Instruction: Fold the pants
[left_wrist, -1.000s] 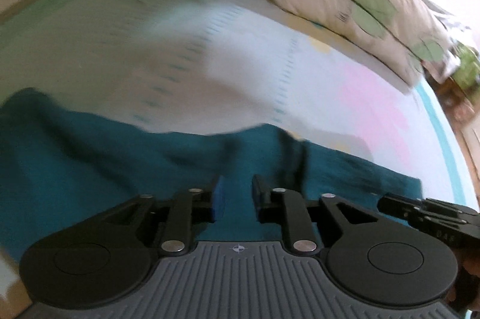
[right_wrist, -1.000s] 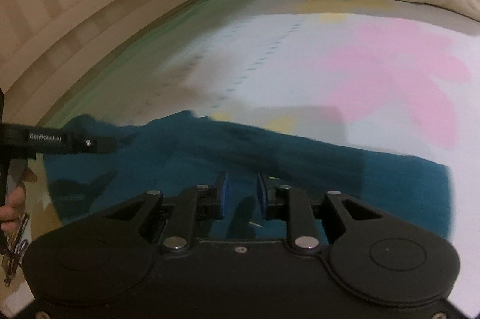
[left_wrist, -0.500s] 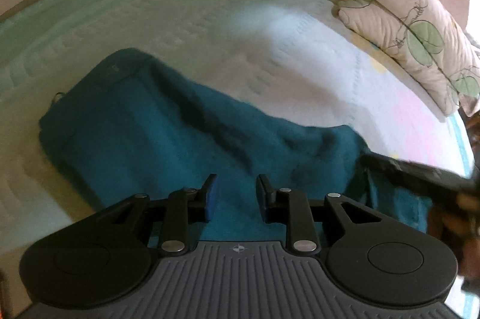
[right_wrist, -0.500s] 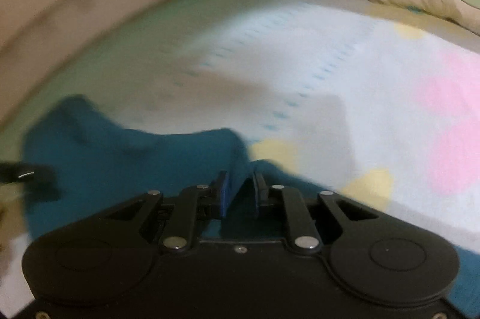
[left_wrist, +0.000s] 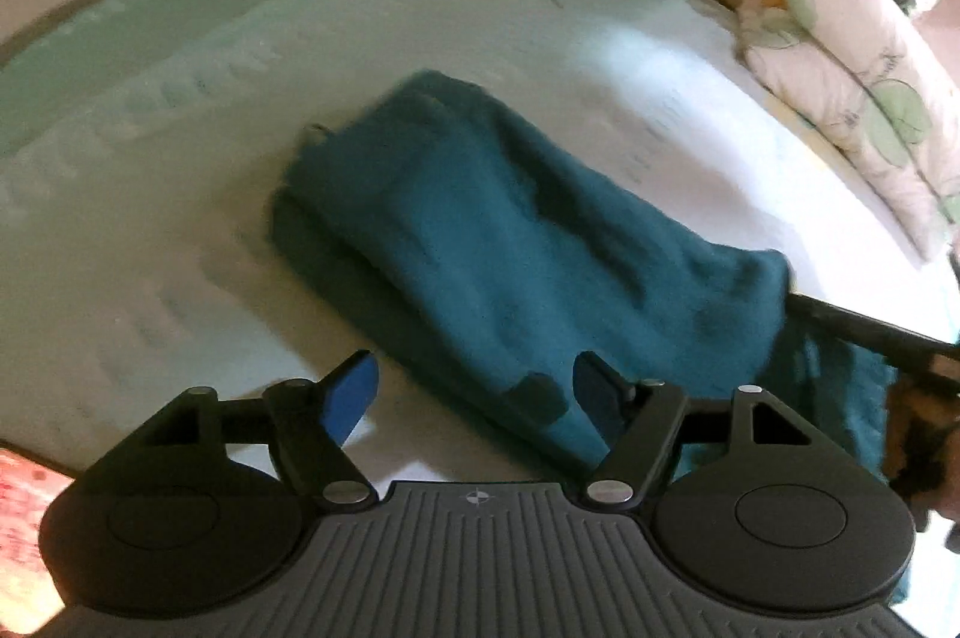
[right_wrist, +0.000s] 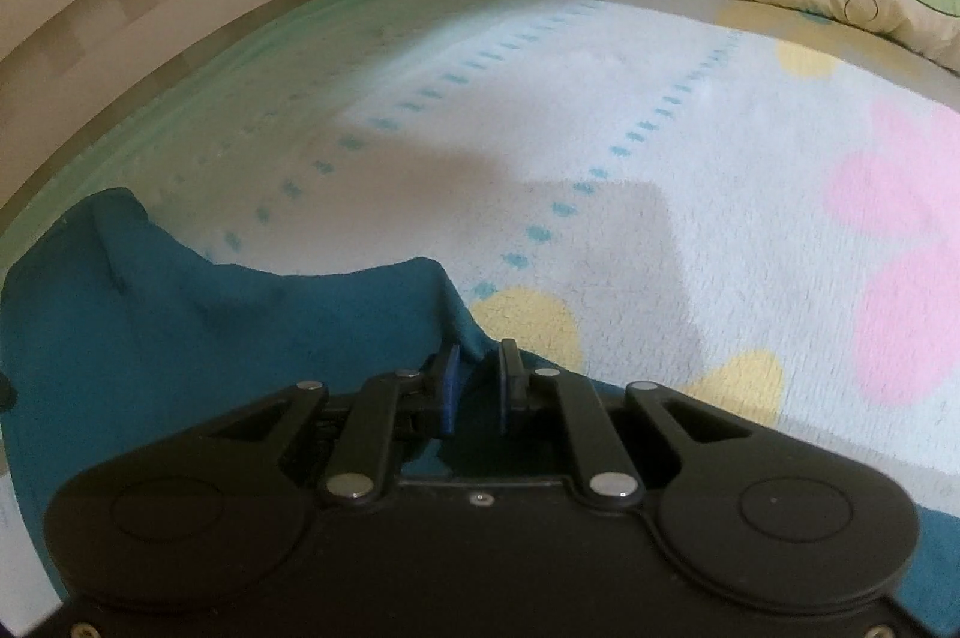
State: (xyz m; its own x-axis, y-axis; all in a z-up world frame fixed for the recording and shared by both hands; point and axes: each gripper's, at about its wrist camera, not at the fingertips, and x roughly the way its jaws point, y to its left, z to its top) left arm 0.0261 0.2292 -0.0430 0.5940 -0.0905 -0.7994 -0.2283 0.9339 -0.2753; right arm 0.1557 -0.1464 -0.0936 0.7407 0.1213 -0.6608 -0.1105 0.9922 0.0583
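pants [left_wrist: 510, 242] are laid partly folded on the bed [left_wrist: 180, 158]; left gripper [left_wrist: 474, 386] jaws are opening, empty; right gripper [right_wrist: 477, 380] jaws are pinched on pants edge; more folding is left.

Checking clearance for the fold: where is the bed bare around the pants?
Bare blanket between the folded teal fleece pants and the leaf-print pillows, and along the green edge. Crowded nearest the cameras, at both grippers.
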